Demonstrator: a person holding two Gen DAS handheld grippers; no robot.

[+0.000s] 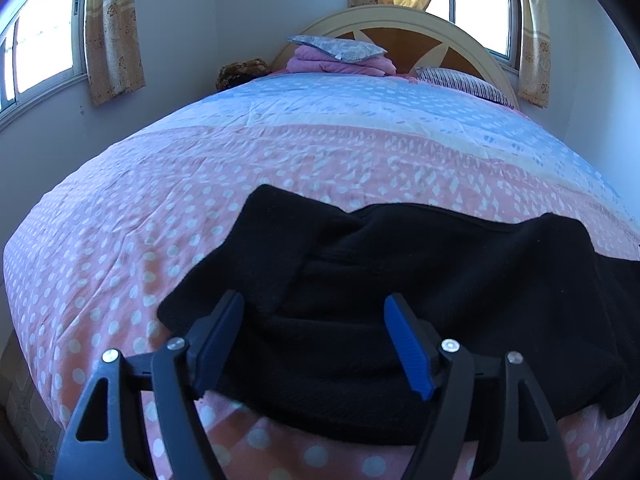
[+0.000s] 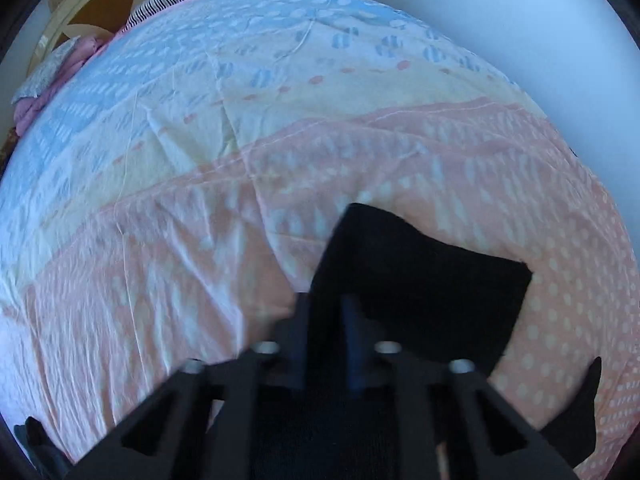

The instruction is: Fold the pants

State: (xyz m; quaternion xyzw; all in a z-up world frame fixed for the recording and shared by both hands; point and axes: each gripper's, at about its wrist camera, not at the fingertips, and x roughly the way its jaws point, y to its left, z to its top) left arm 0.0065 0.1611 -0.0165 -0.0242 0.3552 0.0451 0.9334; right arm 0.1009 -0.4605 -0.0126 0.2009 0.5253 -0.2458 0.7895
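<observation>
The black pants (image 1: 400,272) lie spread across the near part of the bed, partly doubled over with a flap reaching toward the far left. My left gripper (image 1: 313,300) hovers over their near edge, blue pads wide apart, open, with no cloth pinched. In the right wrist view, which is a little blurred, my right gripper (image 2: 326,300) points steeply down with its fingers close together, shut on a fold of the black pants (image 2: 420,280). The cloth runs up between the fingers and spreads to the right over the bed.
The bed cover (image 1: 200,168) is pink with white dots, turning yellow and blue farther back. Folded pink bedding with a grey pillow (image 1: 340,54) and a striped pillow (image 1: 464,82) lie by the rounded headboard (image 1: 400,16). Curtained windows flank it. A pale wall (image 2: 520,12) borders the bed's right side.
</observation>
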